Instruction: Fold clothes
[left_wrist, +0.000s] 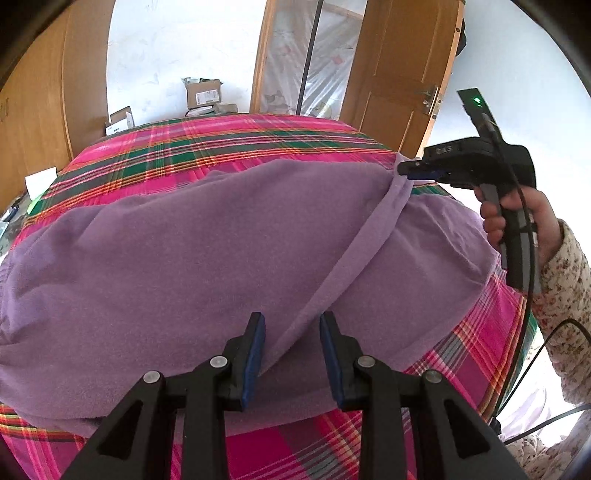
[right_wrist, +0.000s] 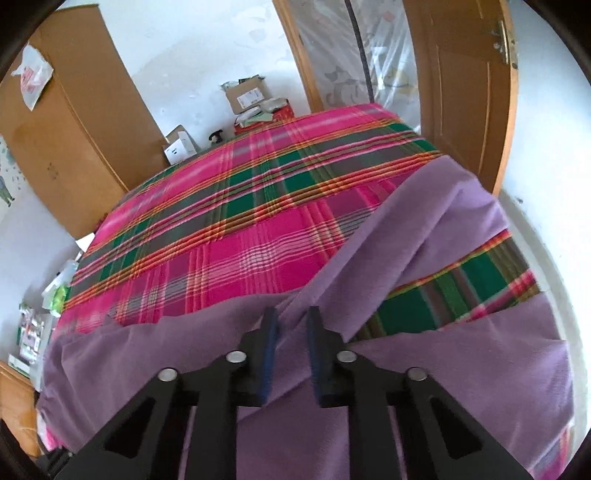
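A purple fleece garment (left_wrist: 166, 258) lies spread across a bed with a pink and green plaid sheet (left_wrist: 221, 144). A taut ridge of the fleece (left_wrist: 354, 243) runs from my left gripper (left_wrist: 291, 325) up to my right gripper (left_wrist: 404, 171). The left jaws stand partly closed with that fold filling the gap between the blue pads. The right gripper, held by a hand in a floral sleeve (left_wrist: 565, 295), pinches the far end of the ridge. In the right wrist view the right gripper (right_wrist: 291, 317) stands narrow, with bunched purple garment (right_wrist: 424, 229) rising between its fingers above the plaid sheet (right_wrist: 240, 221).
A wooden door (left_wrist: 402, 66) and a plastic-covered doorway (left_wrist: 306, 55) stand beyond the bed. Cardboard boxes (left_wrist: 203, 92) sit against the far wall, and a tall wooden wardrobe (right_wrist: 74, 129) stands to the left. A black cable (left_wrist: 532, 354) hangs at the bed's right edge.
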